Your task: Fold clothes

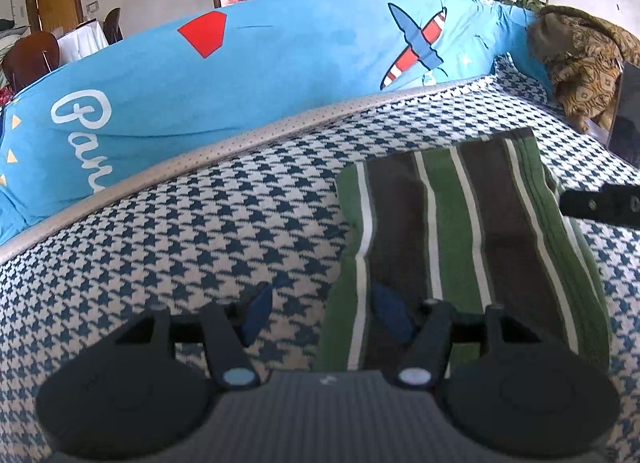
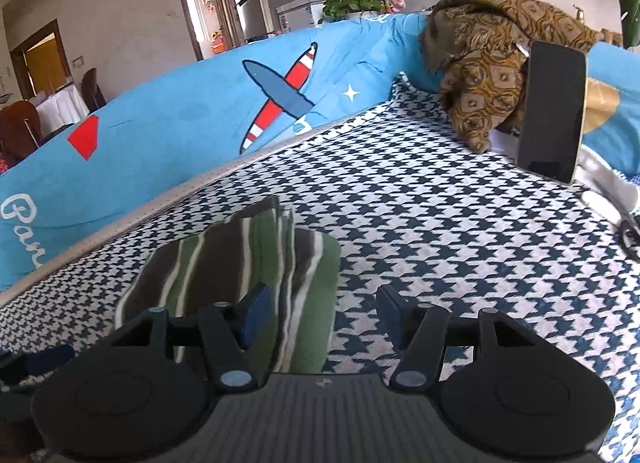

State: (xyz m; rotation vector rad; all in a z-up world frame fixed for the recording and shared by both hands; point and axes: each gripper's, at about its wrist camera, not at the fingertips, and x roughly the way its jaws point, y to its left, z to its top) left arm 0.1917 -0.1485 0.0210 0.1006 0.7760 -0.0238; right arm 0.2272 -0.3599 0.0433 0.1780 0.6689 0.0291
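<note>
A folded garment (image 1: pixel 460 223) with green, brown and white stripes lies flat on the houndstooth cover (image 1: pixel 200 243). My left gripper (image 1: pixel 323 313) is open and straddles the garment's left edge: its right pad hovers over the stripes, its left pad over the cover. In the right wrist view the same garment (image 2: pixel 224 263) sits at lower left. My right gripper (image 2: pixel 323 313) is open across its right edge, with the left pad above the fabric. Neither pair of pads presses on the cloth. A black part of the right gripper (image 1: pixel 600 207) shows at the garment's far right side.
A long blue cushion (image 2: pixel 180 115) with a plane print borders the back. A brown patterned cloth (image 2: pixel 480 63) is heaped at the far right, a dark phone (image 2: pixel 554 111) leaning against it. Scissors (image 2: pixel 628 231) lie at the right edge. Houndstooth cover (image 2: pixel 440 223) spreads right of the garment.
</note>
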